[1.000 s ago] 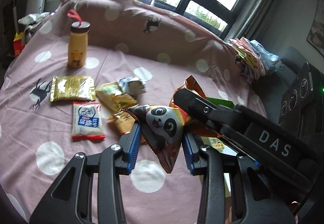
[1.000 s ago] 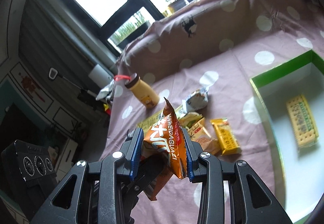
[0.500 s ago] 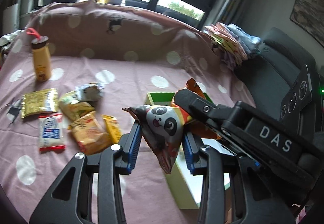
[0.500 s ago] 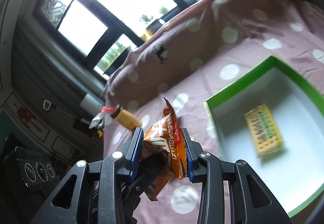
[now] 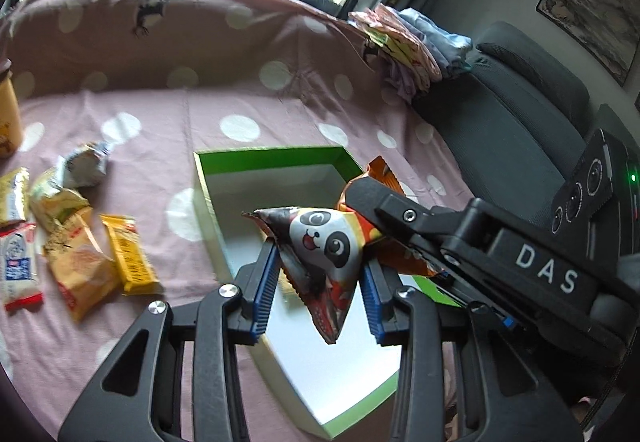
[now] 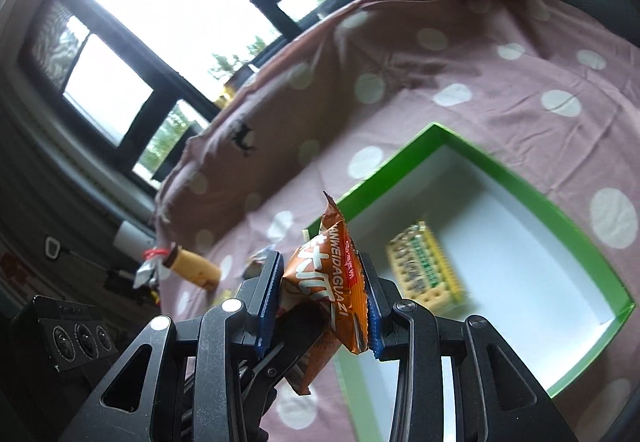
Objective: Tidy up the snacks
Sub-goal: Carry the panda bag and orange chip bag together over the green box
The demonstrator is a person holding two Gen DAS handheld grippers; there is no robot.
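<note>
I note loose snack packets (image 5: 86,262) along the spotted cloth's (image 5: 240,90) left edge, blurred and partly cropped. My left gripper (image 5: 320,292) clamps the panda packet (image 5: 320,254) above the green-rimmed box (image 5: 208,194). My right gripper (image 6: 320,300) clamps the orange packet (image 6: 332,282), partly hiding the biscuit pack (image 6: 426,270) inside the box.

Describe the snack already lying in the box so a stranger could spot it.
On the pink dotted cloth sits a green-edged box with a white floor. One flat yellow cracker pack with green print lies inside, the only snack in it.
</note>
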